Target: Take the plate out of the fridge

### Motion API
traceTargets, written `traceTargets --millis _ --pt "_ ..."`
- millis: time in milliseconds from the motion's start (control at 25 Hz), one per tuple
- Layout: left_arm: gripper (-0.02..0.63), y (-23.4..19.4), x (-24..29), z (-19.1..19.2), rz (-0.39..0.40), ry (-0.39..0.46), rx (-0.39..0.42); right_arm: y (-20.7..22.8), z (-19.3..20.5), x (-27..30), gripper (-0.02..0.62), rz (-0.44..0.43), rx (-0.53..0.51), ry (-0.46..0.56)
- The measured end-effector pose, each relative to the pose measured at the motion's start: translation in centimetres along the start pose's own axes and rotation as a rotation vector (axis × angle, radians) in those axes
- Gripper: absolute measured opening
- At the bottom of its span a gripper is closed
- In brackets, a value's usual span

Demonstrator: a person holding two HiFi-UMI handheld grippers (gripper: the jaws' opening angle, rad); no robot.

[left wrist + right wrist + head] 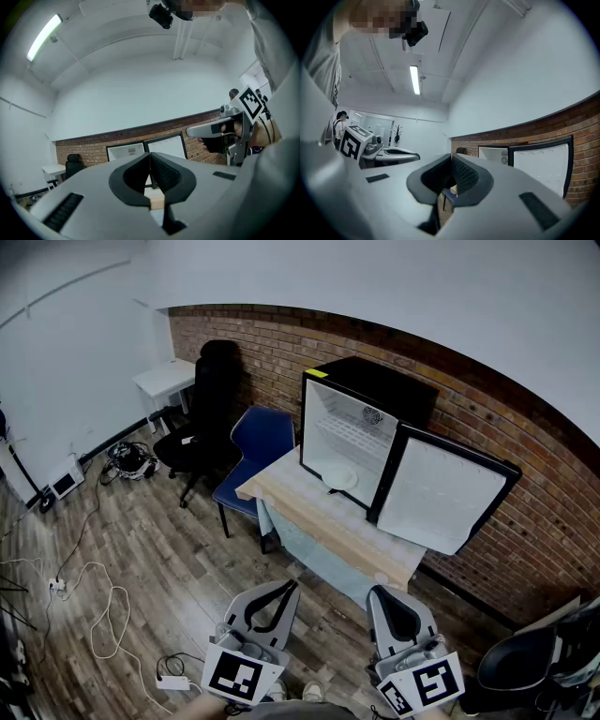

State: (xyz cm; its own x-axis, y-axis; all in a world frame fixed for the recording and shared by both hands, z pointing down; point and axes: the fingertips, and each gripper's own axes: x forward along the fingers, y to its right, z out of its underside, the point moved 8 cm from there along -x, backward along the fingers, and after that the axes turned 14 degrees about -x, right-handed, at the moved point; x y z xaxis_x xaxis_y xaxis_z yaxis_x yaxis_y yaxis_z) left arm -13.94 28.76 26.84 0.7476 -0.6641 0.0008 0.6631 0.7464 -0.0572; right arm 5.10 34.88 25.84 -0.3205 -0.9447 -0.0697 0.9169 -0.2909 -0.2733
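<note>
left fingers [165, 172]: clenched, nothing between them. right fingers [465, 174]: likewise clenched and empty. both are held level, well short of the desk [309, 514]. the plate [339, 478] lies flat on the floor of the open fridge [370, 395] at my 12 o'clock, with the door [441, 493] swung out toward 2 o'clock. judgement: the plate looks stiff, smooth, light, likely slippery and breakable. i would open one pair and pinch its near rim at 6 o'clock, lifting gently.
</note>
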Motion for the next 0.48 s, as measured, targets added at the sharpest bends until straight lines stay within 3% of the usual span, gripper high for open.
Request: traceTargets --millis 480 --pt "0.02 0.7 1.2 0.1 -0.015 -0.009 0.004 1.5 0.5 -0.2 0.031 -0.008 0.035 0.016"
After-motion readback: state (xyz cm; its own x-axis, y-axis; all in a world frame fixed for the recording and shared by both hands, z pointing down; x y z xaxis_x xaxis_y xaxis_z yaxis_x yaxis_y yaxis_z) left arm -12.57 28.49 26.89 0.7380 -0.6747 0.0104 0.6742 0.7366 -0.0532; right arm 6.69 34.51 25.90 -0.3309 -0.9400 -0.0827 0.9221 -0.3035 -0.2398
